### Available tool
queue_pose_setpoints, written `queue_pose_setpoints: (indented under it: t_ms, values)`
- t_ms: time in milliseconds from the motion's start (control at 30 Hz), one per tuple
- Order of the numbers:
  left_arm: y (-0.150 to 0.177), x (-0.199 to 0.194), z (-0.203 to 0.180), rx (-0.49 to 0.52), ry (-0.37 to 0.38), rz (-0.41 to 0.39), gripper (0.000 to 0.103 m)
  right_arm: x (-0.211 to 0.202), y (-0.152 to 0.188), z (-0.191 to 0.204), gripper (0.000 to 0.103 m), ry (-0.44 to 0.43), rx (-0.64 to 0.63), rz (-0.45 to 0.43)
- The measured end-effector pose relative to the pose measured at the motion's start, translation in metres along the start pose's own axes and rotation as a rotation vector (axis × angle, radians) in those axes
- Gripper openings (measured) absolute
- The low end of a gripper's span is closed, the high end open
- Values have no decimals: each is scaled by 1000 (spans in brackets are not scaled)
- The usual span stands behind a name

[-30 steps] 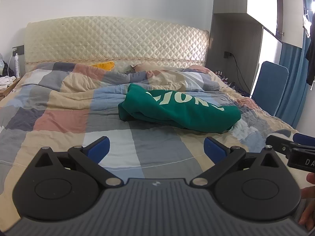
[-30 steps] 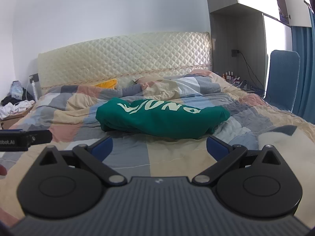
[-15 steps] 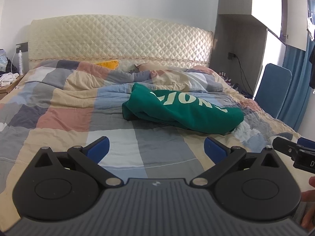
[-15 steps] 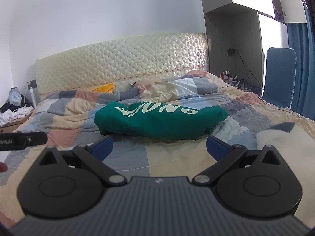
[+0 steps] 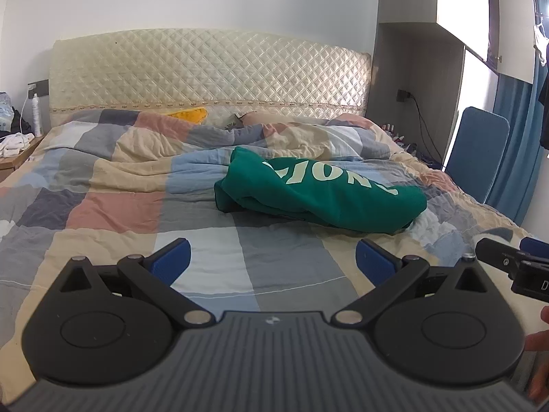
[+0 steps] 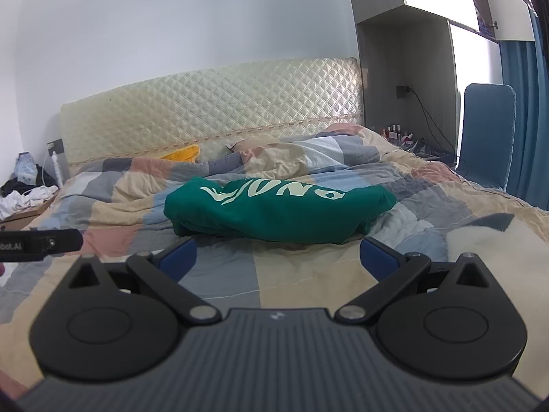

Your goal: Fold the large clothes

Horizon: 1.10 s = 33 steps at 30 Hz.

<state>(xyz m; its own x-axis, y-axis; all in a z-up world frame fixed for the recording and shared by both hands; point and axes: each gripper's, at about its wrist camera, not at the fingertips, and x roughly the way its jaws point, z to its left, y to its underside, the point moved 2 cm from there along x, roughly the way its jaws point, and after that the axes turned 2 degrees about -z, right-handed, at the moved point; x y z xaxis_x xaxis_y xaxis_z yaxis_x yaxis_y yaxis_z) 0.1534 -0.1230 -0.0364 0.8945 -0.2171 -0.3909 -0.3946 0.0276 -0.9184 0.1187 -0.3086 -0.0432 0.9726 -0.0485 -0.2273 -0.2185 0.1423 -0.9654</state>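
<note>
A green garment (image 5: pixel 322 192) with pale lettering lies bunched in a loose heap on the checked quilt (image 5: pixel 113 206) in the middle of the bed. The right wrist view shows the same green garment (image 6: pixel 278 209) straight ahead. My left gripper (image 5: pixel 272 261) is open, its blue fingertips wide apart, nothing between them, well short of the garment. My right gripper (image 6: pixel 278 257) is open too, empty, just in front of the garment's near edge. Each gripper shows at the edge of the other's view.
A quilted cream headboard (image 5: pixel 209 72) stands behind the bed. A blue chair (image 5: pixel 480 154) and blue curtains are to the right, by a grey cabinet. A bedside stand with clothes (image 5: pixel 13 144) is on the left. A person's fingers (image 5: pixel 538 340) show at the right edge.
Both grippers have lifted and shifted slightly; the green garment sits a little lower and more central in the views. Neither gripper has changed its opening and the garment lies as before.
</note>
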Motion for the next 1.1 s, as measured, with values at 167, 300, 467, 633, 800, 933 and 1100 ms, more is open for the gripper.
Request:
queue_pose_setpoints:
  t_ms: [167,300,467,633,800,933,1100]
  values:
    - [0,1,1,-1,-5,-2,103,0,1,1,103,-3,4,0]
    - [-1,1,1,-3,-2,1,103,1,1,0,103,-4,4,0]
    - [-1,-1,0,5,-13,-10,103,0,1,1,103,-2,4,-1]
    - [0,-2,-2,11,-1,-8,103,0,1,1,103,-3,4,1]
    - [0,-1,2,3,12,-4,103,1,1,0,103,-2,18,3]
    - [-2,-4,6,-17,11,-13,103,1,1,0,103,-2,13,3]
    - [-4,-5,8,-24,8,-14,103,1,2,1,103,1,11,0]
